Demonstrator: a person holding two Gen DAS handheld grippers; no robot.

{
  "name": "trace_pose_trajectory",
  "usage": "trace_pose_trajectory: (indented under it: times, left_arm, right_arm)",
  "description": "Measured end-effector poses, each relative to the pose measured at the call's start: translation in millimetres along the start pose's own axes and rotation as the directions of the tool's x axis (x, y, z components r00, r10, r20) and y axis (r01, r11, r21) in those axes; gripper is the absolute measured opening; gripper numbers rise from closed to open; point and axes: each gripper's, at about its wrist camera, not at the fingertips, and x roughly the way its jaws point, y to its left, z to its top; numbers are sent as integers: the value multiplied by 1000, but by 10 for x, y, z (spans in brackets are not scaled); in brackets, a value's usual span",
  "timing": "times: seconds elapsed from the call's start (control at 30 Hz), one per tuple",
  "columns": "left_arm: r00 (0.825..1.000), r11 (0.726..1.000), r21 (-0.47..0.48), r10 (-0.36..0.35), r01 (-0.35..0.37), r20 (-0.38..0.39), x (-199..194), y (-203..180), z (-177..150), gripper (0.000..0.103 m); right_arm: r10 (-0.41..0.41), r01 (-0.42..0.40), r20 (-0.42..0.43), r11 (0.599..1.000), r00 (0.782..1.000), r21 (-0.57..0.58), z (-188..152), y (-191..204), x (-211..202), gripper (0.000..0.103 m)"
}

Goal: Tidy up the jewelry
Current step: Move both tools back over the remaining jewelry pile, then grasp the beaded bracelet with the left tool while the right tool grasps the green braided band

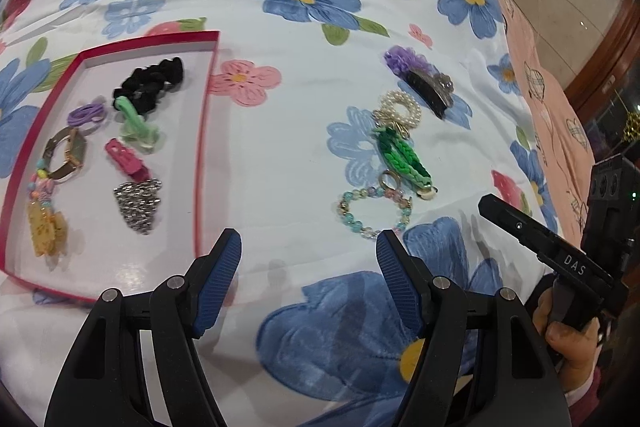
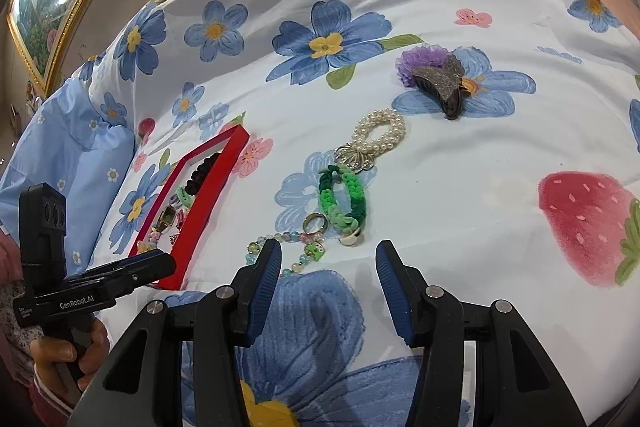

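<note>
1. On my far left lies the shallow red-rimmed cardboard tray [image 1: 206,115], resting on the white bedsheet printed with blue flowers and strawberries [image 1: 304,155].
2. Inside the tray I see a black fabric scrunchie [image 1: 154,77], a purple elastic hair tie [image 1: 86,113], a pale green hair clip [image 1: 138,125], a gold-toned wristwatch [image 1: 68,153], a pink hair clip [image 1: 124,159], a silver chain-mesh piece [image 1: 138,205] and a yellow beaded charm [image 1: 44,223].
3. My left gripper [image 1: 309,247] hovers just off the tray's near right corner, its blue-padded fingers spread apart and holding nothing.
4. Right of it, loose on the sheet, lie a pastel glass-bead bracelet [image 1: 374,211], a green braided bracelet [image 1: 402,157], a white pearl bracelet [image 1: 400,109] and a dark glittery claw clip with purple ruffle [image 1: 420,77].
5. My right gripper [image 2: 327,259] hangs over the bead bracelet's near end, fingers wide and empty.
</note>
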Motion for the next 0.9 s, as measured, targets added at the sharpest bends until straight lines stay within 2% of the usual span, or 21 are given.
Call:
trace_pose_trajectory:
  times: [0.33, 0.43, 0.47, 0.6, 0.77, 0.9]
  left_arm:
    - [999, 999, 39, -2, 3, -33, 220, -147, 99, 70]
    - [999, 998, 56, -8, 11, -42, 313, -190, 144, 70]
    - [999, 998, 63, -8, 11, -47, 347, -204, 155, 70]
    - [997, 995, 95, -7, 14, -74, 500, -255, 171, 69]
    - [992, 991, 133, 3, 14, -126, 728, -299, 167, 39]
    - [992, 983, 183, 5, 19, -130, 800, -349, 154, 22]
  right_arm:
    - [-13, 13, -34, 1000, 999, -24, 113, -93, 163, 51]
    - [-24, 21, -52, 999, 998, -49, 192, -105, 260, 43]
    - [-24, 20, -64, 998, 998, -53, 221, -115, 305, 38]
    - [-26, 19, -97, 997, 995, -70, 300, -142, 459, 31]
    - [-40, 27, -134, 995, 990, -97, 352, -134, 643, 31]
    - [-49, 33, -155, 994, 987, -106, 356, -130, 763, 30]
